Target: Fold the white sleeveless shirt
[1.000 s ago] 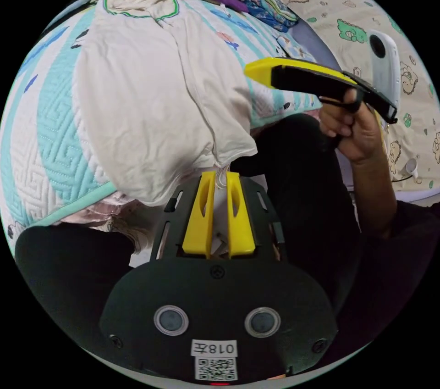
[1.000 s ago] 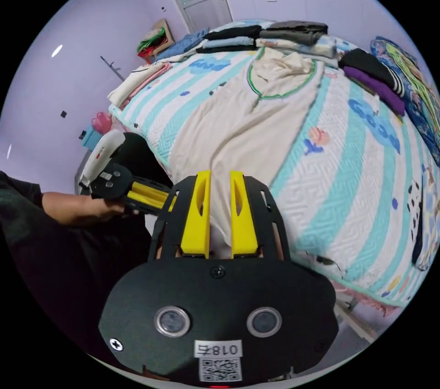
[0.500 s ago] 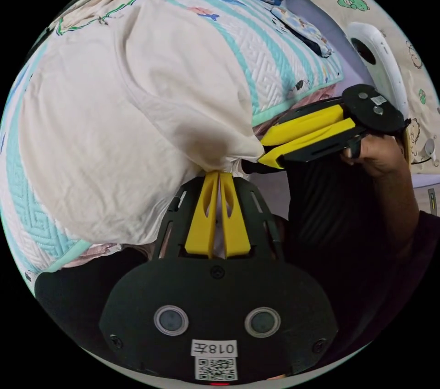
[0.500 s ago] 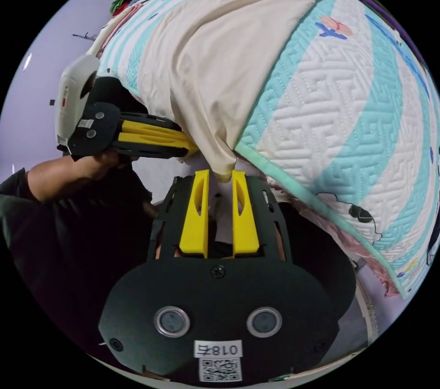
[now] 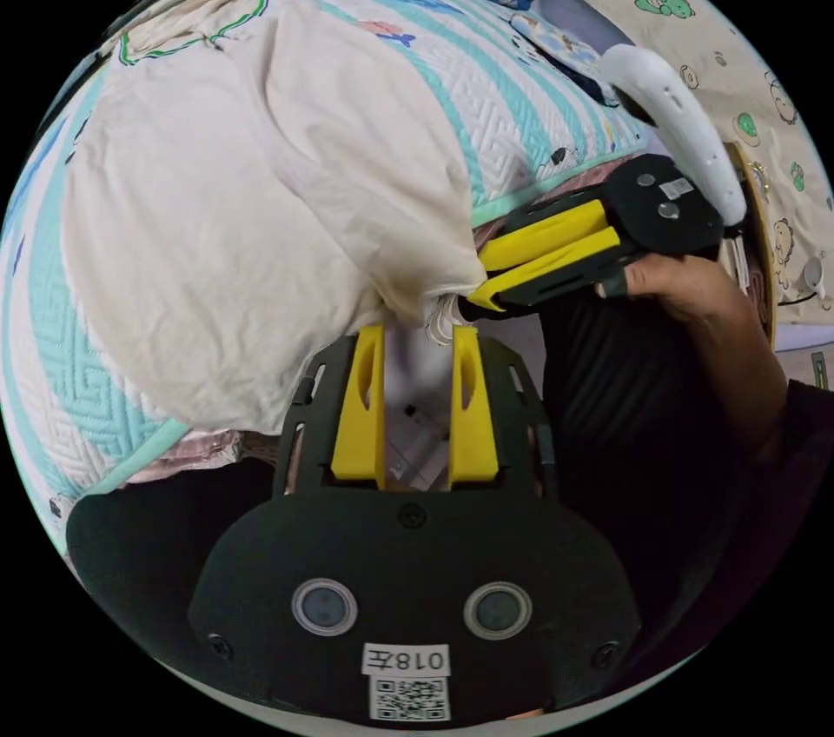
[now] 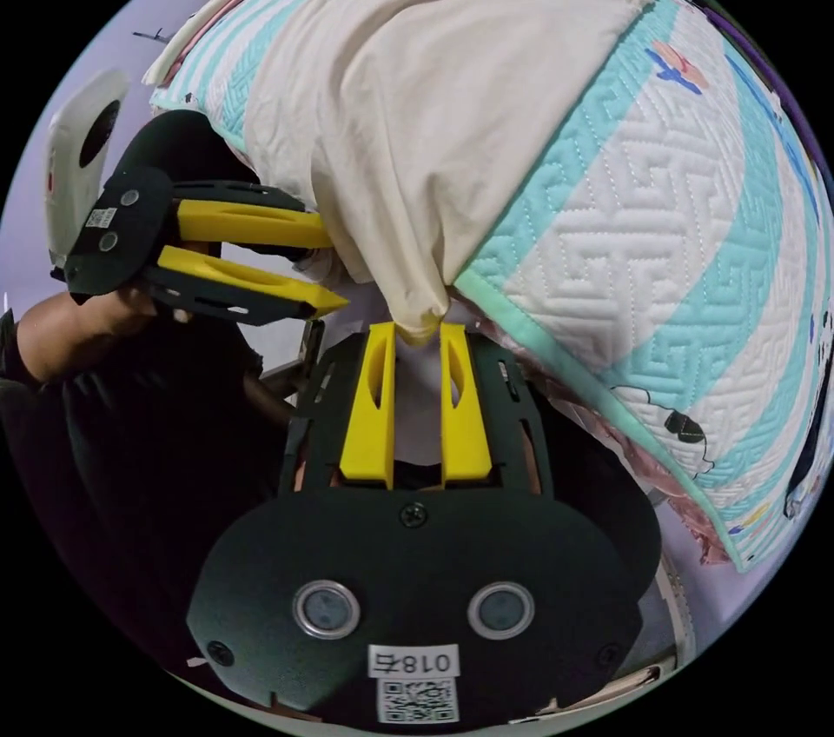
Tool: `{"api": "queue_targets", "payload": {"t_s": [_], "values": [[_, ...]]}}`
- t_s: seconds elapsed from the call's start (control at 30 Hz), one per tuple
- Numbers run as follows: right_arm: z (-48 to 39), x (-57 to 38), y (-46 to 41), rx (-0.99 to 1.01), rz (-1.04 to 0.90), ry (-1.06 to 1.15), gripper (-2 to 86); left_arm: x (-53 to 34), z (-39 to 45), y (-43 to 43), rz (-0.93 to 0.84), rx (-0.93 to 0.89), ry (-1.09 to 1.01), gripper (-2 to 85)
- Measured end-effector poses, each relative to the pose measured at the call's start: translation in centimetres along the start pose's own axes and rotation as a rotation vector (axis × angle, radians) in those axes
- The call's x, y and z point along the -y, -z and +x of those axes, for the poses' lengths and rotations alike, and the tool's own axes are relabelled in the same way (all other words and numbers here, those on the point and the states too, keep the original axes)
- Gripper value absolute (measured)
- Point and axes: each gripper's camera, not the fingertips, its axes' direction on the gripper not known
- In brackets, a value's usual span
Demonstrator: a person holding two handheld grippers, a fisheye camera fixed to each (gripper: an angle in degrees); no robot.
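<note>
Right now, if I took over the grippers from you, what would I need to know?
Left gripper: open, jaws just under the shirt hem, holding nothing.
Right gripper: jaws a little apart, a hem corner at the tips; I can't tell if it grips.
Shirt: spread along the bed, neck at the far end, hem hanging over the near edge.
Done: shirt laid out. No fold shows.
Left: probably grab both hem corners, then fold.

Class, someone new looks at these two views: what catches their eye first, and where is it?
The white sleeveless shirt sprawls across the striped quilt, its hem hanging over the bed's edge. Just below that hem sit the yellow-jawed left gripper, jaws apart, and the right gripper at a hem corner.
</note>
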Motion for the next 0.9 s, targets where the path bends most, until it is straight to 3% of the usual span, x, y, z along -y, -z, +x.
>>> {"api": "queue_targets", "payload": {"t_s": [0.2,0.37,0.57,0.77,0.9], "values": [[0.1,0.9,1.4,0.007,0.006,-0.011,8.0,1.3,-1.7,-1.7,0.012,0.076,0.034,4.9],[-0.4,1.8,3.0,0.006,0.006,0.004,6.0,0.7,-3.4,-1.2,0.021,0.032,0.031,-0.2],[-2.2,1.9,5.7,0.047,0.013,0.056,2.3,-0.8,-5.4,1.3,-0.018,-0.053,0.012,-0.6],[-2.5,3.5,5.5,0.103,-0.088,0.057,4.7,-1.1,-10.8,-0.8,-0.084,-0.029,0.099,0.9],[-2.6,2.8,7.6,0.085,-0.083,0.026,6.4,-2.3,-14.8,-1.6,-0.119,-0.118,0.161,6.7]]}}
